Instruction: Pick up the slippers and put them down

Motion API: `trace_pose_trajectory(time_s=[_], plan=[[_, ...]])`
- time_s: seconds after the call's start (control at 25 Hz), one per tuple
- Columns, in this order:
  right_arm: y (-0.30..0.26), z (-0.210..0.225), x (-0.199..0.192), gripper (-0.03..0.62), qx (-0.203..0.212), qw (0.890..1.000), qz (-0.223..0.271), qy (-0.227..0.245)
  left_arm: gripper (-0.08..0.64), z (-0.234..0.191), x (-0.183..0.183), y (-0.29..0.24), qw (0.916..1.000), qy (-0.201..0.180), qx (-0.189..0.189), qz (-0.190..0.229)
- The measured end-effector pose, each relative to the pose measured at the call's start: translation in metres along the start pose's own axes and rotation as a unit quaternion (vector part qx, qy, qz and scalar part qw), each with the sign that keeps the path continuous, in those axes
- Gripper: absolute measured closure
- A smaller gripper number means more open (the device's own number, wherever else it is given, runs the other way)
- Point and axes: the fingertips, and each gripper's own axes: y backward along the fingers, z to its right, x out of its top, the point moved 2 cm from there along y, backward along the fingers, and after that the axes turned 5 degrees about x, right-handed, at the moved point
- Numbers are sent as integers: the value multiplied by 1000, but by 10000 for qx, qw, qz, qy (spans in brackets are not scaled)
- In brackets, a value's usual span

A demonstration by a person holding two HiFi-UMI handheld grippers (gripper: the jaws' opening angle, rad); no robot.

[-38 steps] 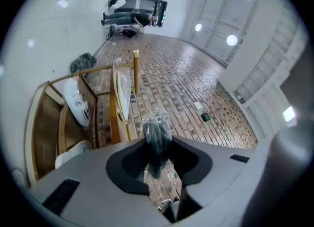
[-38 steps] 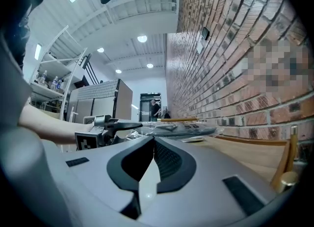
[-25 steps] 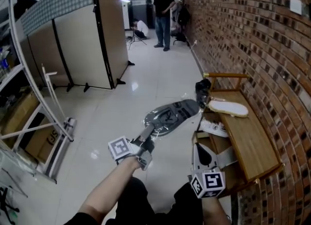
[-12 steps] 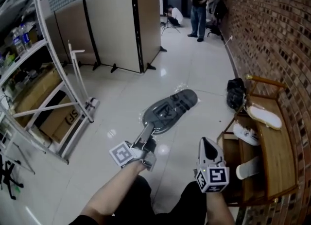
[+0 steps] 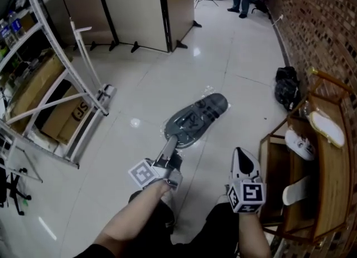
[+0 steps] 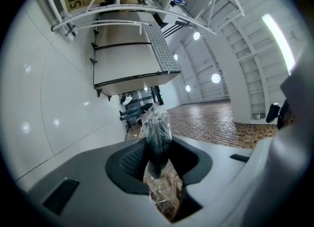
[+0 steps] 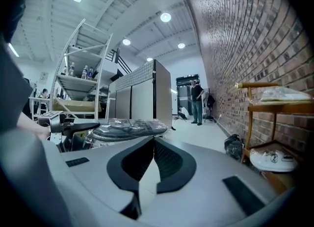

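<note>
Grey slipper (image 5: 195,122) in clear wrap, held out over a white floor (image 5: 223,73) by the left claw (image 5: 171,141).
Left claw was clamped on the slipper's near end, jaws partly apart around wrap and sole. The slipper reached away from it, mid-scene, clear of the floor. Right claw (image 5: 242,155), near right, had its jaws together on nothing. The step looked like the put-down: next would mean lowering until the sole lay flat, then letting go. White slippers (image 5: 301,144) sat on a wooden rack (image 5: 329,195), far right.
</note>
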Motion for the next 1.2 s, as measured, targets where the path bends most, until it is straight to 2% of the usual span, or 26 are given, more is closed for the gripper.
trace_pose_trajectory(time_s=[0.28,0.44,0.68,0.8,0.92,1.2], plan=[[-44,30,-74,581,106,9977,-668,74,450,-107,-29,1,9949,588,781,239],[-68,54,-115,581,71,9954,-931,-227,453,-161,-52,-1,9905,597,1224,189],[-91,76,-185,581,-15,9887,-1419,-476,452,-226,-88,1,9834,701,1674,74],[-97,82,-214,581,-117,9832,-1598,-877,452,-266,-100,-1,9770,935,1900,242],[-102,92,-241,581,-172,9771,-1808,-1108,451,-303,-119,5,9670,1175,2237,337],[-113,85,-316,581,-228,9591,-2521,-1271,451,-371,-148,45,9439,1249,3057,61]])
